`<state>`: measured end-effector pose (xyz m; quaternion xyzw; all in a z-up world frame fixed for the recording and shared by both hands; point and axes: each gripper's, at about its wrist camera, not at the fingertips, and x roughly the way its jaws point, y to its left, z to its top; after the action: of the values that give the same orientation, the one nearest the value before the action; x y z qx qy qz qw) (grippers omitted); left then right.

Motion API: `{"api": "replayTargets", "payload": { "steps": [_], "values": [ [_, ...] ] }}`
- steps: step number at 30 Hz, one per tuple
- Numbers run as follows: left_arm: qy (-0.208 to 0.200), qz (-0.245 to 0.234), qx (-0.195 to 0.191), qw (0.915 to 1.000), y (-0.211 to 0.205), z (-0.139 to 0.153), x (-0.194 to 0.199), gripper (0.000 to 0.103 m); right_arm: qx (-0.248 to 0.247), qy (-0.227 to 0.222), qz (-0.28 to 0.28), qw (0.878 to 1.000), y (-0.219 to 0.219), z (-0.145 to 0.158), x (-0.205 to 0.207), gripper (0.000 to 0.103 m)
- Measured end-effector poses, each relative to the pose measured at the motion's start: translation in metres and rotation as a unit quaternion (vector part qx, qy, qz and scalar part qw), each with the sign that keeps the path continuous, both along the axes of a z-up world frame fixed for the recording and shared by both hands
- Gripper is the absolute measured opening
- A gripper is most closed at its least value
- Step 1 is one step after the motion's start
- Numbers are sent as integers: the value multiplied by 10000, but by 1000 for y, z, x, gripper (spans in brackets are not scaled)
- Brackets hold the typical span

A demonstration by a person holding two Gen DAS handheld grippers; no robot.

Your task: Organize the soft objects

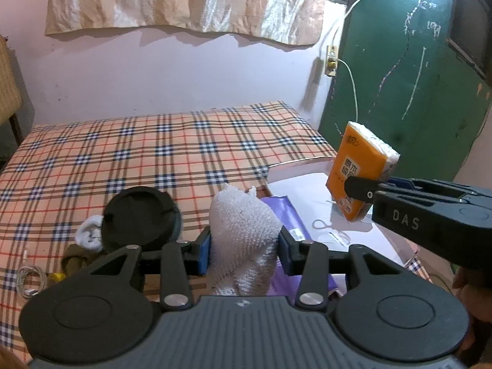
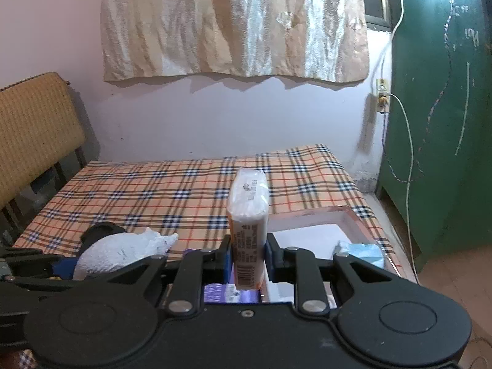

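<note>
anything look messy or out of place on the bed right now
Yes, by the near left edge of the plaid bed: a white earphone cable lies in a loose tangle, and a crumpled white sock is bunched against a black round lid. The held white towel and orange tissue pack look intact.

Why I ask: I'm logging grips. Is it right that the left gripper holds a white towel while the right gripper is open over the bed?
Not quite. The left gripper does hold the white towel, but the right gripper is not open: the right wrist view shows it shut on an orange tissue pack, above the bed.
</note>
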<state>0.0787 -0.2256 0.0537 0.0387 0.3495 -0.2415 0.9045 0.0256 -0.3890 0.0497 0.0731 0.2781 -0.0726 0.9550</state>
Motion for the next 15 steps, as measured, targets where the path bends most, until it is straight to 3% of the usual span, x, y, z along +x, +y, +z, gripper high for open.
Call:
{"api": "replayTargets", "payload": {
  "steps": [15],
  "values": [
    [132,-488,-63,9987,-50,-12,3,44,29,222,-340,9992,-56,-14,1,26]
  ]
}}
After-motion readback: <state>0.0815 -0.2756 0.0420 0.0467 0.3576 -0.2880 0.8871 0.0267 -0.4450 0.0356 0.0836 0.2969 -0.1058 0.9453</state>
